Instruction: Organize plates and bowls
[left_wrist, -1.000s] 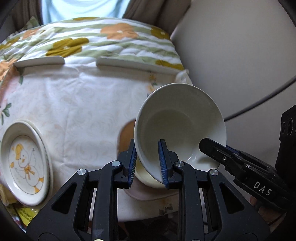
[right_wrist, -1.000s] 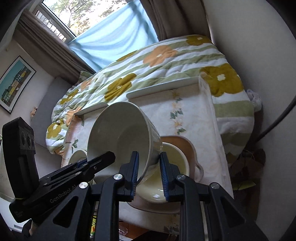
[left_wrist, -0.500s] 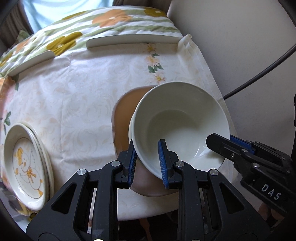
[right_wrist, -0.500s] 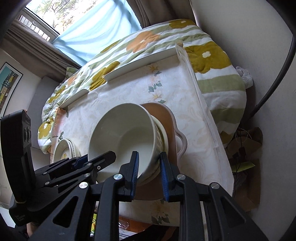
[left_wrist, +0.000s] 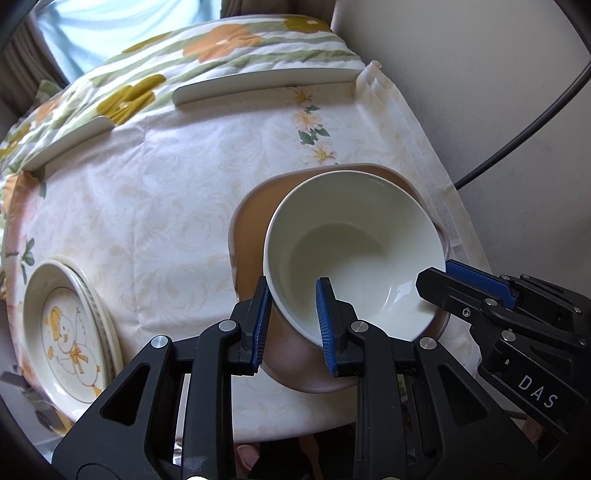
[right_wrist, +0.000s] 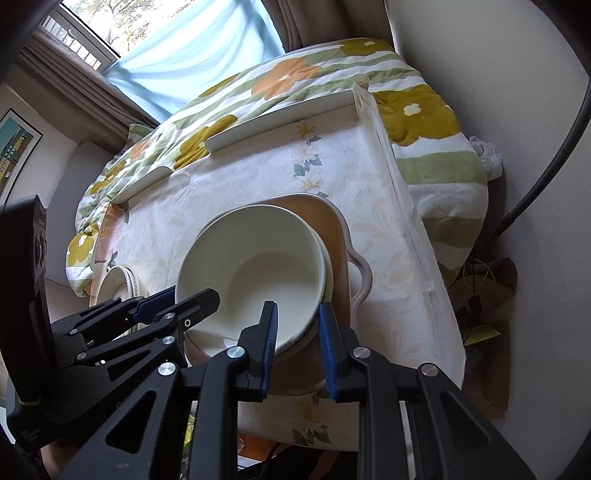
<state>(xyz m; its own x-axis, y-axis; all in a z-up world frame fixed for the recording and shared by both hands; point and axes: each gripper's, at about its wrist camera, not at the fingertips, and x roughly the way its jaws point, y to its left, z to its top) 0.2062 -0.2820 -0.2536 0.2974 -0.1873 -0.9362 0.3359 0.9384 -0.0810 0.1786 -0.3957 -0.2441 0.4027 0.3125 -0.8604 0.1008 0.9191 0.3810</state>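
Note:
A cream bowl (left_wrist: 354, 251) (right_wrist: 266, 266) sits level, nested in a second cream bowl whose rim (right_wrist: 328, 266) shows just below it. Both rest on a pinkish-brown dish (left_wrist: 251, 236) (right_wrist: 343, 236) with a side handle. My left gripper (left_wrist: 293, 314) (right_wrist: 192, 295) is shut on the upper bowl's near rim, one pad inside and one outside. My right gripper (right_wrist: 297, 328) (left_wrist: 436, 273) is shut on the rim at the other side in the same way.
A stack of plates with a duck picture (left_wrist: 70, 332) (right_wrist: 118, 280) lies at the table's left edge. The floral tablecloth (left_wrist: 166, 192) covers the table; a flowered quilt (right_wrist: 295, 74) lies beyond. A wall and a black cable (left_wrist: 517, 147) stand close on the right.
Both grippers came down with the bowl. It went from tilted above the dish to level, seated in the lower bowl. Both grips stayed shut.

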